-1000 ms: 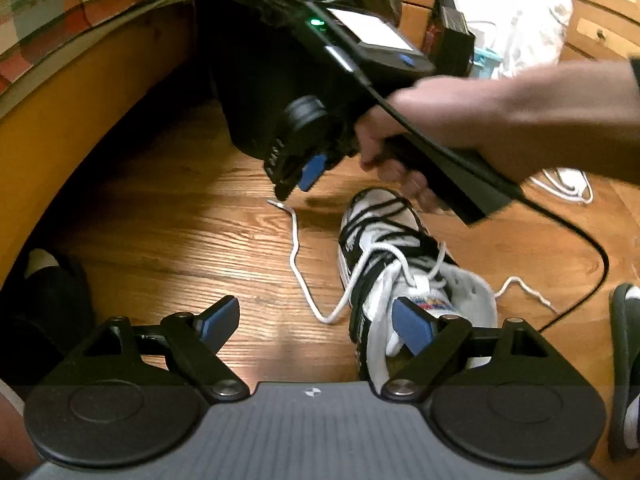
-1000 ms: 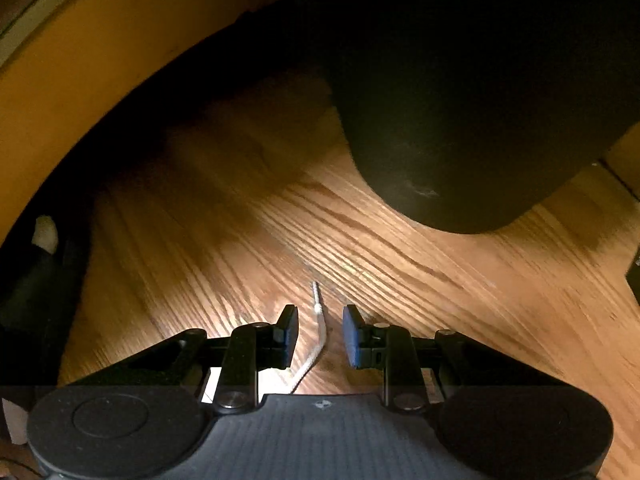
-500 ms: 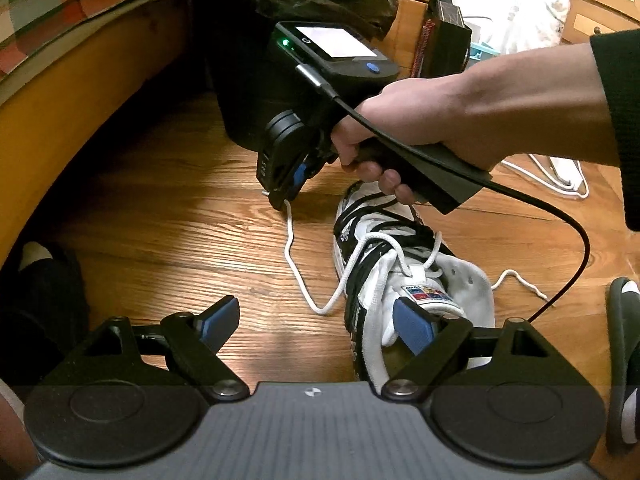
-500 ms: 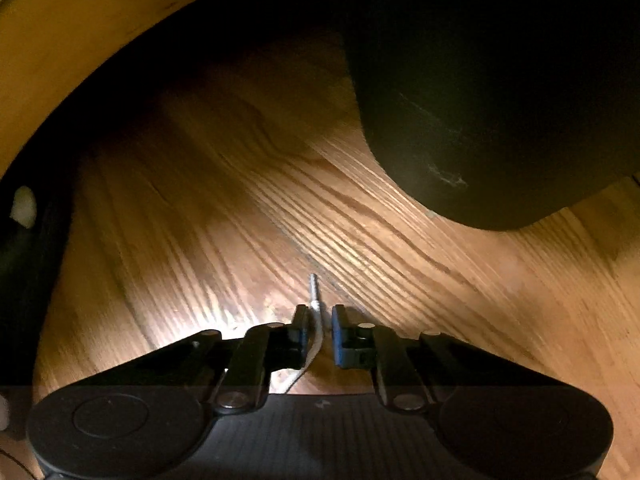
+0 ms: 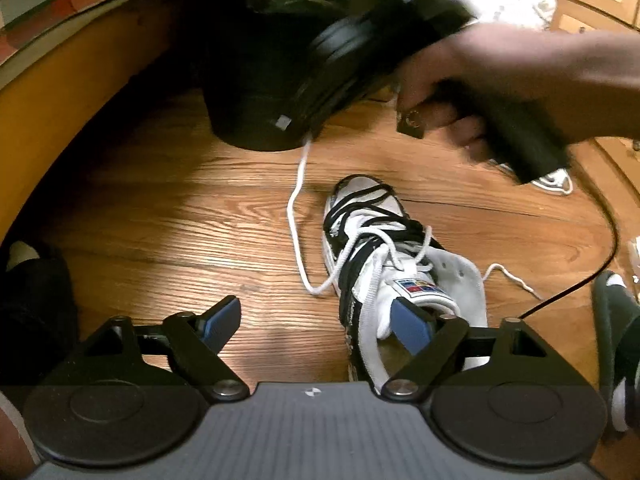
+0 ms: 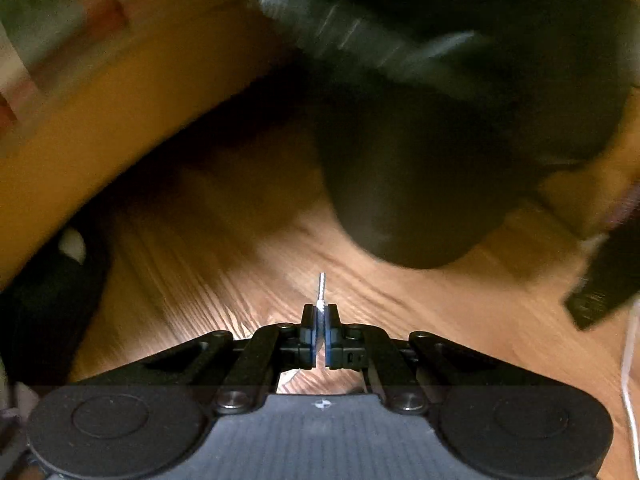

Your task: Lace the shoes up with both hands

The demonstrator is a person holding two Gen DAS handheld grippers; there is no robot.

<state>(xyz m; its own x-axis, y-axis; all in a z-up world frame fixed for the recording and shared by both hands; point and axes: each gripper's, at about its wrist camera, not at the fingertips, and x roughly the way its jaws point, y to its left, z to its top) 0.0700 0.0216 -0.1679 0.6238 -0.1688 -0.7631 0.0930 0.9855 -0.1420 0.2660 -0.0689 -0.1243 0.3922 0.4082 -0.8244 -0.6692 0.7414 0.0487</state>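
The right gripper is seen pressed together on the white shoelace, its stiff tip poking out past the pads — the jaws have just been closing on it. The lace is lifted from the wooden floor and runs down to the black-and-white sneaker, right of centre. The left gripper is held spread wide — one blue pad is seen over the sneaker's collar, nothing pinched. A black bin stands beyond.

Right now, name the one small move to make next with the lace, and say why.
Probably carry the white shoelace tip back toward the black-and-white sneaker: the right gripper has just closed its jaws on the tip, and slack trails across the wooden floor.
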